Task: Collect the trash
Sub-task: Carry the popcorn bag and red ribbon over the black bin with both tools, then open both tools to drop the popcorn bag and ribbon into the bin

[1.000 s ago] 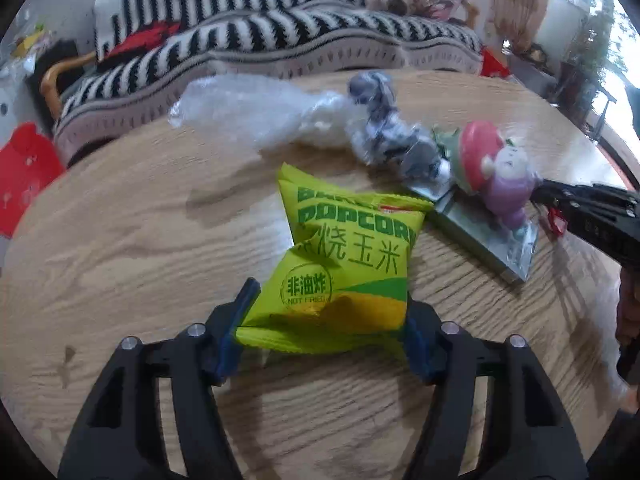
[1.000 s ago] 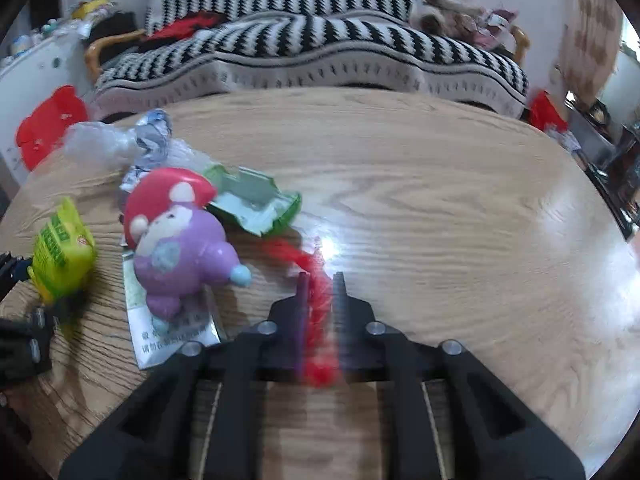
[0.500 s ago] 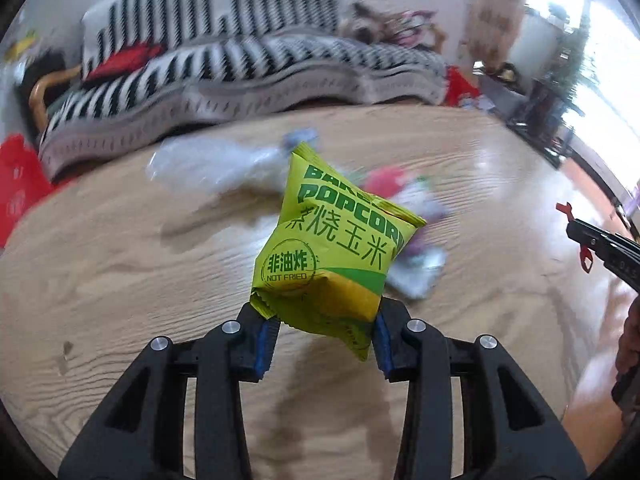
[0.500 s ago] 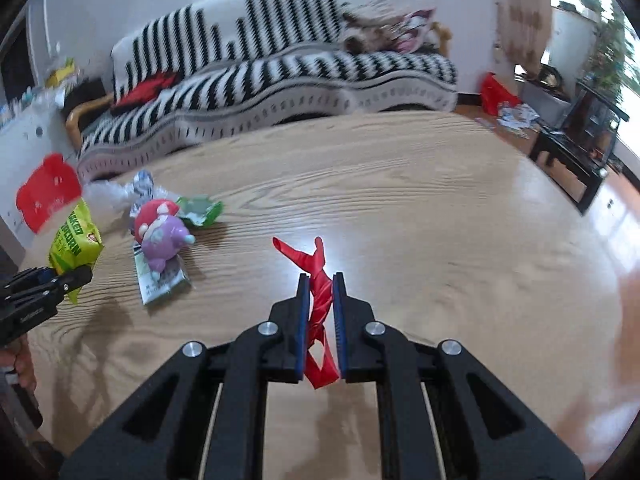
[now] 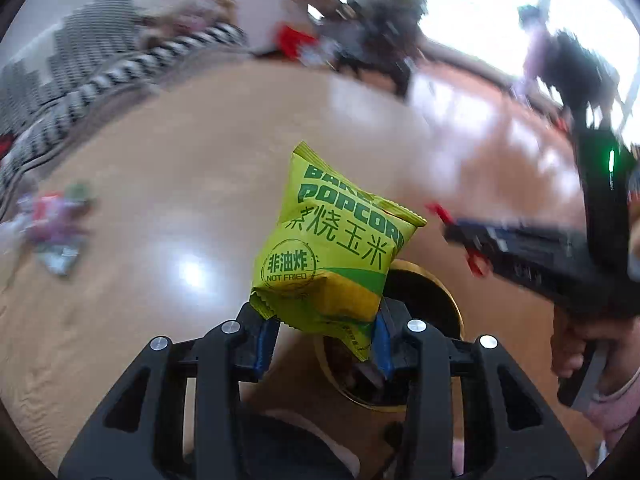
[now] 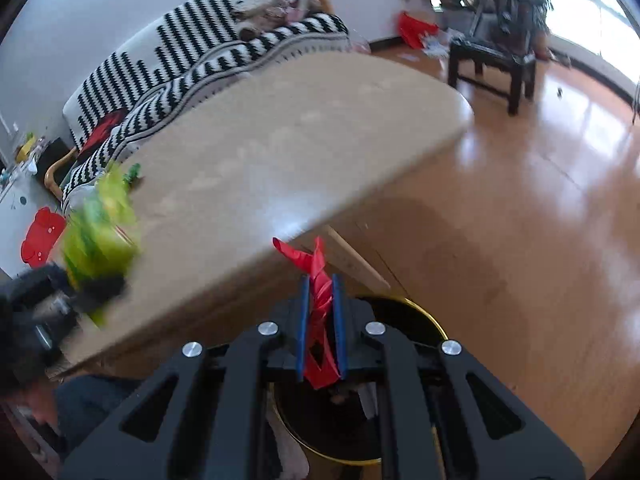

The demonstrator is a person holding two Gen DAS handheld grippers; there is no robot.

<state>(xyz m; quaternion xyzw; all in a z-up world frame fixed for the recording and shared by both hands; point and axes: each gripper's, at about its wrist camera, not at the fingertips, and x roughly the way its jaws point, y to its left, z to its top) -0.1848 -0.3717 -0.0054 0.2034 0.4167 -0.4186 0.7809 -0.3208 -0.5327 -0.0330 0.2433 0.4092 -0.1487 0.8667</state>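
Observation:
My left gripper (image 5: pixel 322 332) is shut on a yellow-green popcorn bag (image 5: pixel 332 248), which stands up between the blue pads over the rim of a gold-rimmed bin (image 5: pixel 448 300). A crumpled red wrapper (image 6: pixel 320 280) is pinched in my right gripper (image 6: pixel 320 304), which is shut on it above the same bin (image 6: pixel 424 320). The right gripper (image 5: pixel 472 236) with its red scrap shows blurred at the right of the left wrist view. The popcorn bag (image 6: pixel 100 232) is a blur at the left of the right wrist view.
The wooden table (image 6: pixel 260 152) ends in an edge just before the bin. A toy figure and wrappers (image 5: pixel 56 224) lie far left on the table (image 5: pixel 180 160). A striped sofa (image 6: pixel 192 48) stands behind, a dark chair (image 6: pixel 496 52) on the wooden floor (image 6: pixel 540 200).
Both grippers have swung away from the litter on the table to its edge, above the bin. The left closed on the popcorn bag and lifted it; the right carried the red wrapper along.

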